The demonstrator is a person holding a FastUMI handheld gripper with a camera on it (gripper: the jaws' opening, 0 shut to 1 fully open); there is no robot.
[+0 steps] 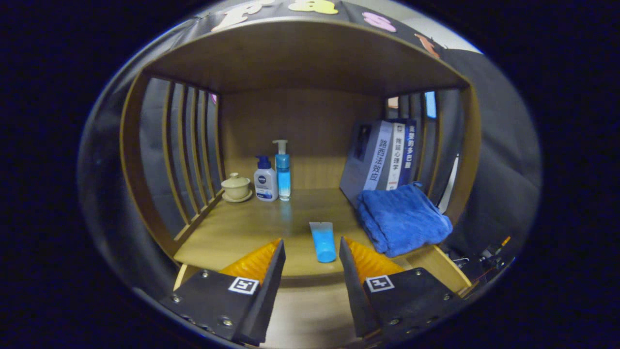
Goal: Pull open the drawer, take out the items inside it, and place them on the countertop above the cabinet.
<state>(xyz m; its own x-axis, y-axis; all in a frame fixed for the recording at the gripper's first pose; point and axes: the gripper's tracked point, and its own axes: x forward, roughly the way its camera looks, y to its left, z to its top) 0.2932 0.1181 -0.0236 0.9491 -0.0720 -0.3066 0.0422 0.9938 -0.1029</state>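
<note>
A blue tube (323, 241) lies on the wooden countertop (252, 228), near its front edge and just ahead of the gap between my fingers. My gripper (311, 249) stands open and holds nothing; its fingertips hover at the countertop's front edge, one on each side of the tube's near end. A folded blue towel (402, 218) rests on the countertop to the right of the tube, hanging slightly over the edge. Below the countertop's edge, between my fingers, a wooden cabinet front (310, 310) shows; I cannot tell whether the drawer is open.
At the back left stand a lidded cream cup on a saucer (236, 187), a white pump bottle (265, 180) and a blue pump bottle (282, 170). Books (382, 155) lean at the back right. Slatted wooden sides (189, 160) and a roof enclose the shelf.
</note>
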